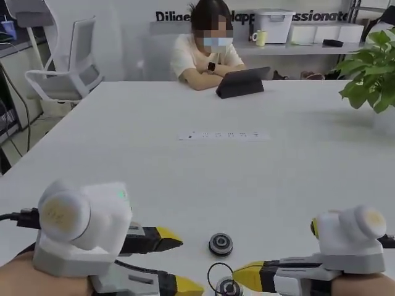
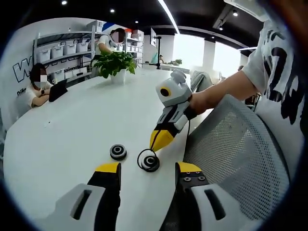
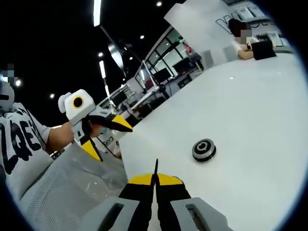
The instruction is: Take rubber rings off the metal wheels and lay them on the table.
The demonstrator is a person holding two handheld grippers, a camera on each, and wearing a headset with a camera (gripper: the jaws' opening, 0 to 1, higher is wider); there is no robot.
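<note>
The right gripper (image 3: 155, 179) pinches the rubber ring (image 2: 142, 157) — its wheel (image 2: 150, 163) sits just ahead of the left gripper (image 1: 182, 262), jaws wide apart.

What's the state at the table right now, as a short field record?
left gripper: jaws open, holding nothing
right gripper: jaws shut on black rubber ring
near metal wheel: its ring partly pulled off, looping up to the right gripper
far metal wheel: ring on, nothing touching it
white table: both wheels rest on it
</note>
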